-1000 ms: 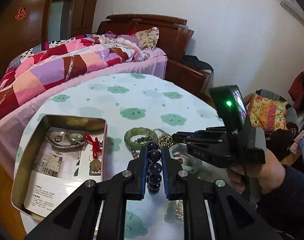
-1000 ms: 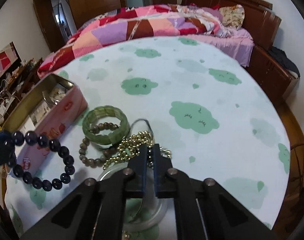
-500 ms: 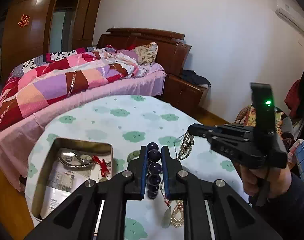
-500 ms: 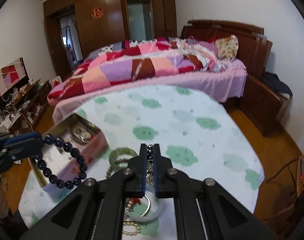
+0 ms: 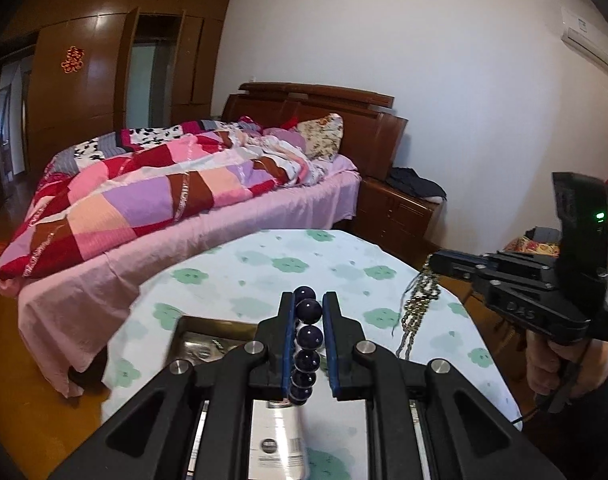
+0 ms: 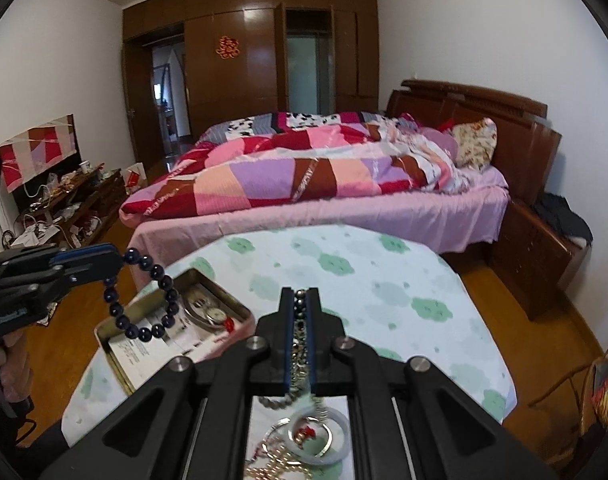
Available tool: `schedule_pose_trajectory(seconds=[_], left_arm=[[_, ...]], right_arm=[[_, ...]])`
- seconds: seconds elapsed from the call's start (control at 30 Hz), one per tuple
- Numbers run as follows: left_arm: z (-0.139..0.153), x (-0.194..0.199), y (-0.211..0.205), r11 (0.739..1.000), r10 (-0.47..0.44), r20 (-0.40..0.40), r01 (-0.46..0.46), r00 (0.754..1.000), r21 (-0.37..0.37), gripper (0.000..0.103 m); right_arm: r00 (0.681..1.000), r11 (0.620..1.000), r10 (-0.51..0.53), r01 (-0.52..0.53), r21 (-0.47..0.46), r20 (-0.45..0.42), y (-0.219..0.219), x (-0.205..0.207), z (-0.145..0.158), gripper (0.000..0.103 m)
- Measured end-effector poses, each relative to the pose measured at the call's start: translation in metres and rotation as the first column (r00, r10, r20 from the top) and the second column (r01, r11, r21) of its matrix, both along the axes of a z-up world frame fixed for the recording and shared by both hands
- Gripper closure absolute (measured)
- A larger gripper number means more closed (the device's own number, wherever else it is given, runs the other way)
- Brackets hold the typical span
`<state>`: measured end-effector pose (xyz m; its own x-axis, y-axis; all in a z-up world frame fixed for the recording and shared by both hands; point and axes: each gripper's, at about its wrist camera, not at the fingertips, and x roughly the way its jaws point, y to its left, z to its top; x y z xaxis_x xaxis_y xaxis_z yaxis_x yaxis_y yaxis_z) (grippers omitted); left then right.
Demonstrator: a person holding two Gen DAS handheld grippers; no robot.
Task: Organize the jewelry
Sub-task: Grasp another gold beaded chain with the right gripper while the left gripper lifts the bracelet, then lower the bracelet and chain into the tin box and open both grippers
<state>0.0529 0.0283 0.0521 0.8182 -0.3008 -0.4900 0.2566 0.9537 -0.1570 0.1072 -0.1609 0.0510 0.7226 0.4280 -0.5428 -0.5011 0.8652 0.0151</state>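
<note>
My left gripper (image 5: 309,298) is shut on a dark purple bead bracelet (image 5: 309,338), whose beads run in a line between the fingers. In the right wrist view that bracelet (image 6: 172,297) hangs as a loop from the left gripper (image 6: 118,258), above the near end of an open tin box (image 6: 220,290). My right gripper (image 6: 301,294) is shut on a gold bead necklace (image 6: 300,332). In the left wrist view the necklace (image 5: 420,304) dangles from the right gripper (image 5: 434,262), above the cloud-print table (image 5: 264,272).
The tin box (image 5: 208,322) holds papers, a bangle and a red-tasselled charm. A white bangle (image 6: 340,440) and pearl strands (image 6: 272,468) lie on the table under the right gripper. A bed with a patchwork quilt (image 6: 324,176) stands just beyond the table. A wicker chair (image 6: 584,376) stands at right.
Both grippers have risen well above the table, each still shut on its jewelry. The gold necklace came up off the pile and now hangs free. Both views have tilted up toward the room.
</note>
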Motion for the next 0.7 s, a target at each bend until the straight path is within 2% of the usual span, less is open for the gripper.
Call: schedule_pose_trajectory(seconds=[0.23, 0.7], left_arm=[[-0.008, 0.008, 0.025, 0.998, 0.056, -0.014, -0.056, 0.998, -0.002, 0.09], [-0.024, 0.017, 0.058, 0.994, 0.106, -0.049, -0.107, 0.993, -0.017, 0.09]], right_arm=[[0.998, 0.998, 0.064, -0.064, -0.002, 0.023, 0.033, -0.003, 0.01, 0.096], [0.987, 0.987, 0.161, -0.161, -0.007, 0.025, 0.088, -0.011, 0.013, 0.096]])
